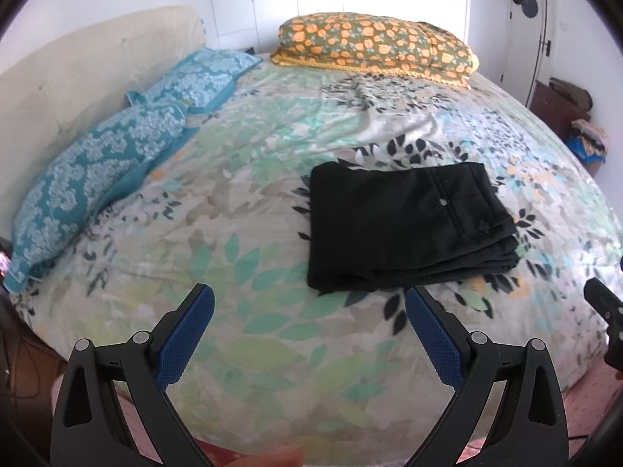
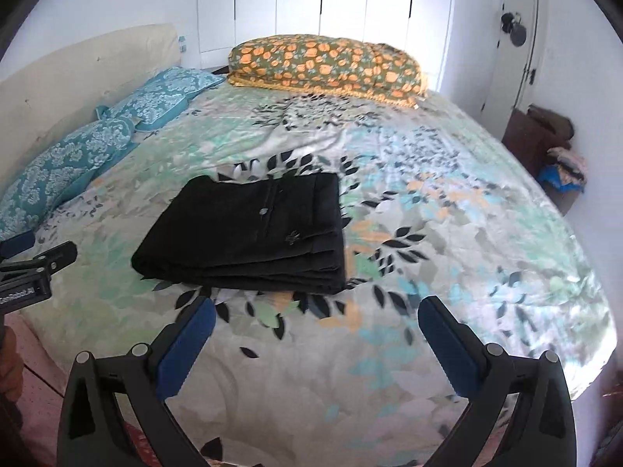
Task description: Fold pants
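Black pants [image 1: 409,225] lie folded into a flat rectangular stack on the leaf-patterned bedspread [image 1: 233,202], waistband button facing up. They also show in the right wrist view [image 2: 249,233]. My left gripper [image 1: 309,303] is open and empty, held above the bed's near edge, short of the pants. My right gripper [image 2: 317,315] is open and empty, also short of the pants. The right gripper's tip shows at the right edge of the left wrist view [image 1: 601,303]. The left gripper shows at the left edge of the right wrist view [image 2: 35,268].
Two teal patterned pillows [image 1: 97,167] lie by the cream headboard [image 1: 78,62] at left. An orange-flowered folded quilt [image 1: 373,46] lies at the far side. A white wardrobe [image 2: 323,4] stands behind. A brown piece of furniture with clothes [image 2: 545,144] stands at right.
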### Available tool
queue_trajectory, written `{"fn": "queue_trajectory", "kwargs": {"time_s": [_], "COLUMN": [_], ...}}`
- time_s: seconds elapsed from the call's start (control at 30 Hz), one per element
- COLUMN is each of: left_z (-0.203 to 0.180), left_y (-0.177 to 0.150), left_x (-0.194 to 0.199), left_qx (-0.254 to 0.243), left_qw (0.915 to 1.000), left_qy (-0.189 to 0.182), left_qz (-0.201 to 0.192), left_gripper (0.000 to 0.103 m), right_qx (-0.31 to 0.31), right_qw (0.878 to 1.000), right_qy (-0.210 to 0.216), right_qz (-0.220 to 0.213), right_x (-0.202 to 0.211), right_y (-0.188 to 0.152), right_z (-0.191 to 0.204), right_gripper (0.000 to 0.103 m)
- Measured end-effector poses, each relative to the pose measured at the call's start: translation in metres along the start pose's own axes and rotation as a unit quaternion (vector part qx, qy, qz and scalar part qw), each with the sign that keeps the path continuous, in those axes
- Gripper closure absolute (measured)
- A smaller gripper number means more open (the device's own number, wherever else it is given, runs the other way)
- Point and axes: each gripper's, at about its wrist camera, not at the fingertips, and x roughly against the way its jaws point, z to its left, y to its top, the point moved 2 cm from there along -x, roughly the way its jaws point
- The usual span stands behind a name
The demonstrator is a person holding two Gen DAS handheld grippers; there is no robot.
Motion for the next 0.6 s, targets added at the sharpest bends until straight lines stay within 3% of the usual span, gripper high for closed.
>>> {"fn": "queue_trajectory", "kwargs": {"time_s": [0.27, 0.4, 0.47, 0.6], "left_z": [0.002, 0.0, -0.005, -0.006], "left_y": [0.008, 0.019, 0.025, 0.03], "left_x": [0.021, 0.043, 0.05, 0.056], "left_qx": [0.004, -0.04, -0.066, -0.051], "left_qw": [0.9996, 0.9922, 0.9883, 0.9934], "left_qy": [0.001, 0.06, 0.083, 0.046], "left_qz": [-0.029, -0.102, -0.109, -0.092], "left_gripper": [0.0, 0.0, 0.0, 0.0], "right_qx": [-0.001, 0.009, 0.022, 0.04], "right_qw": [1.0, 0.999, 0.998, 0.997], "right_qy": [-0.008, -0.024, -0.033, -0.039], "right_qz": [-0.024, -0.047, -0.056, -0.054], "right_x": [0.017, 0.027, 0.031, 0.034], "right_y": [0.012, 0.023, 0.028, 0.031], "right_z": [-0.003, -0.006, -0.006, 0.001], "right_gripper": [0.0, 0.0, 0.0, 0.0]}}
